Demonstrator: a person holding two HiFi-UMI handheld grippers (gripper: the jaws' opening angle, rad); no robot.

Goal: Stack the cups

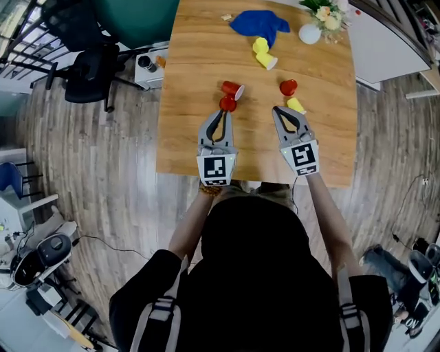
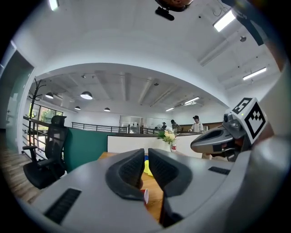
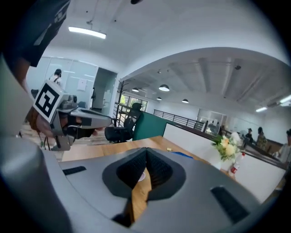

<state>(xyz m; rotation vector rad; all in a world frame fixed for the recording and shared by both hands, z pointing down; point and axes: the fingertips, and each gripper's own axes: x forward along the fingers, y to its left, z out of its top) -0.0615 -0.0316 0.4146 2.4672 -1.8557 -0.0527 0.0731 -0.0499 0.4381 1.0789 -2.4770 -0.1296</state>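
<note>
The left gripper [image 1: 224, 113] is clenched and empty. In the left gripper view its dark pads [image 2: 129, 169] stand almost together, with only a slit between them. Its tips lie just on the near side of a round red cup [image 1: 227, 104]; I cannot tell whether they touch it. Just beyond that cup a second red cup on its side [image 1: 232, 89] shows a white rim.

The right gripper [image 1: 276, 110] is also clamped shut on nothing, its pads [image 3: 157, 170] meeting in the right gripper view. A near yellow cup [image 1: 296, 104] lies just to the right of its jaws. A third red cup [image 1: 288, 87] sits just beyond that one.

Both tools reach over the near half of a wooden table [image 1: 199, 148]. Farther out, near the middle, two yellow cups [image 1: 263, 53] lie together. Past them lies a blue cloth [image 1: 260, 25]. At the far right stands a white vase [image 1: 310, 34] of flowers [image 1: 326, 14]. A black office chair [image 1: 89, 72] stands on the floor to the left.
</note>
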